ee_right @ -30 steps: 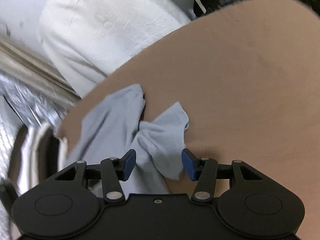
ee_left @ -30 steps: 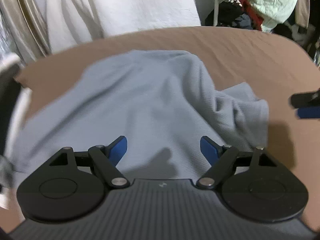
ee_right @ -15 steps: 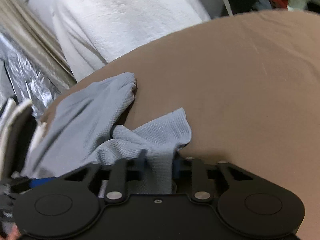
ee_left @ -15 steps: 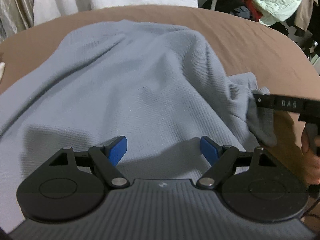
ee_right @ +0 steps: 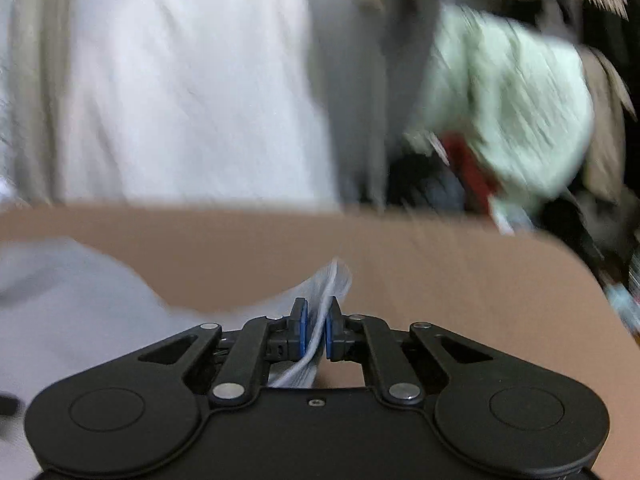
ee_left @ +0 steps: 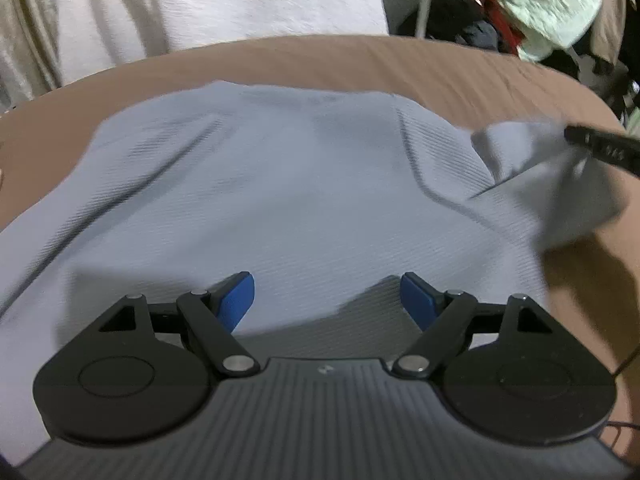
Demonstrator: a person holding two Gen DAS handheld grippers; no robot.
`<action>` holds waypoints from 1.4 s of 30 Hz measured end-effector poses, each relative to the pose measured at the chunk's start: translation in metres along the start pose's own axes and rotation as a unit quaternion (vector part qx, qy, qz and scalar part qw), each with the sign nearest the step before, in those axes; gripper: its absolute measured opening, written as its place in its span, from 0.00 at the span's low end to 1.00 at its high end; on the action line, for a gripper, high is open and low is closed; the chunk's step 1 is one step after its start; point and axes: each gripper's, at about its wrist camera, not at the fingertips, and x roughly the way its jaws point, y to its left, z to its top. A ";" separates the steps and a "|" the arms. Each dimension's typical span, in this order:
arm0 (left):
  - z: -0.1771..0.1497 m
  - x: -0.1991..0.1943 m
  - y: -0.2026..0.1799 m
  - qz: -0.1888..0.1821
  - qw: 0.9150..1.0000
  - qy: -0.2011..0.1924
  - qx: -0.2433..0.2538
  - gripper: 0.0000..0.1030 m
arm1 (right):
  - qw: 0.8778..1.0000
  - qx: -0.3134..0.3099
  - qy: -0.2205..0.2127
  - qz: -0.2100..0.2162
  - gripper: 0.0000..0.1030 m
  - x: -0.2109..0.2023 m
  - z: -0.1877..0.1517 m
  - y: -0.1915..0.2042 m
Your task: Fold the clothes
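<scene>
Grey-blue ribbed knit fills most of what I see from my left hand: the shirt (ee_left: pixel 280 184) lies spread on the brown sheet (ee_left: pixel 460 68) of the bed, straight ahead of my left gripper (ee_left: pixel 327 294) and reaching under it. My left gripper is wide apart, its blue pads (ee_left: pixel 236 298) hanging just above the cloth with nothing between them, and its shadow falls on the fabric close in front of it.

Far to the right of my left gripper, one sleeve (ee_left: pixel 556 184) of the shirt is lifted off the bed, and a black finger of my right gripper (ee_left: pixel 600 148) reaches into it from the edge of the view. This part is blurred, so I cannot tell the fold of the sleeve exactly.

From my right hand I see my right gripper (ee_right: pixel 316 334) closed narrow on a thin edge of the sleeve (ee_right: pixel 332 280); the cloth passes between the two blue pads (ee_right: pixel 301 332) and stands up a little beyond them. The body of the shirt (ee_right: pixel 72 292) lies to the left of this gripper, on the brown sheet (ee_right: pixel 440 264).

Beyond the bed, ahead of both grippers, hangs a white fabric (ee_left: pixel 224 0), and to the right of it is a pile of clothes with a pale green piece (ee_right: pixel 508 108) on top.
</scene>
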 end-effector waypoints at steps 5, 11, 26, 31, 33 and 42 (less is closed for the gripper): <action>-0.013 0.004 -0.015 -0.039 0.999 0.015 0.013 0.78 | 0.987 0.143 0.068 0.025 0.17 0.002 0.009 -0.041; -0.011 -0.010 -0.046 -0.068 0.996 -0.002 0.059 0.79 | 0.935 0.303 0.155 0.098 0.41 -0.025 0.004 -0.061; -0.016 0.016 -0.109 0.037 0.994 0.041 0.090 0.13 | 0.854 0.402 0.259 0.204 0.54 -0.016 -0.059 -0.047; -0.019 0.010 -0.082 -0.008 0.999 0.036 0.026 0.13 | 0.887 0.361 0.208 0.199 0.54 -0.009 -0.061 -0.033; -0.021 0.007 -0.078 -0.020 0.999 0.032 0.021 0.07 | 0.895 0.351 0.184 0.206 0.54 -0.008 -0.057 -0.026; -0.017 0.002 -0.071 -0.102 0.991 0.089 -0.001 0.39 | 0.982 0.141 0.050 0.117 0.03 -0.068 0.002 -0.015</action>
